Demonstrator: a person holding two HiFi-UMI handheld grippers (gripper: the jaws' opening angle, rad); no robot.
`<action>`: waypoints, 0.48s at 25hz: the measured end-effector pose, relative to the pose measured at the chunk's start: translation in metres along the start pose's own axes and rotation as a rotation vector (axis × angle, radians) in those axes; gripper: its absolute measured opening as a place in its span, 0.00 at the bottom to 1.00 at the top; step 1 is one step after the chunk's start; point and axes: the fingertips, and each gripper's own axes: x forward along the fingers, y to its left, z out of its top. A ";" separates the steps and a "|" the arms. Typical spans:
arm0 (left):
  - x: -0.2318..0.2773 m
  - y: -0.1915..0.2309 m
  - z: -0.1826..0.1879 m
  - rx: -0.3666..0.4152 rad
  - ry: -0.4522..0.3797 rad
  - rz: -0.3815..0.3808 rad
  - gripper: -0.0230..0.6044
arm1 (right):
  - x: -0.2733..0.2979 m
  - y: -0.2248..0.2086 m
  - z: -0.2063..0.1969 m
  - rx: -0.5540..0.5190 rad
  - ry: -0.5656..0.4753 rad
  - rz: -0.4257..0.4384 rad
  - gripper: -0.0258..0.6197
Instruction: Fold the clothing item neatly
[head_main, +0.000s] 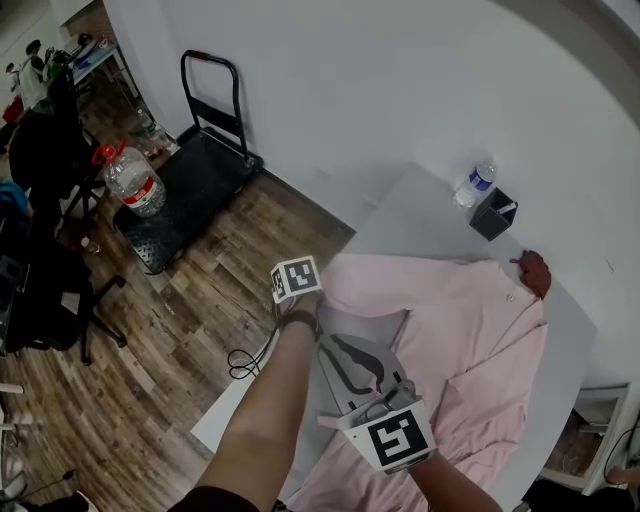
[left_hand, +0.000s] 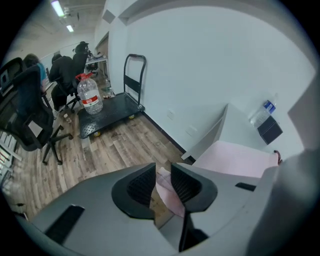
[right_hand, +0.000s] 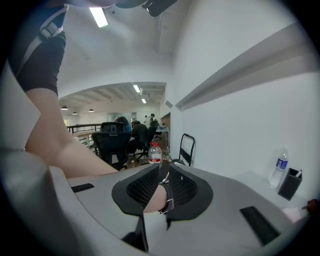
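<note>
Where left hand-held gripper (left_hand: 162, 174) pinches, pink shirt (left_hand: 240, 160)

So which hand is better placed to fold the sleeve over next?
Left. The left tool is pinching the sleeve end of the pink shirt. The right tool holds nothing and hangs above the shirt's body.
</note>
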 end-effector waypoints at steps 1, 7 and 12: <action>0.002 -0.002 -0.002 0.022 0.022 0.004 0.19 | -0.001 0.001 0.000 0.006 -0.004 0.000 0.14; -0.003 -0.002 -0.001 0.022 0.034 -0.091 0.07 | -0.014 0.007 -0.018 0.003 0.043 -0.020 0.14; -0.037 0.006 0.025 -0.038 -0.197 -0.143 0.07 | -0.030 -0.005 -0.029 0.059 0.046 -0.061 0.14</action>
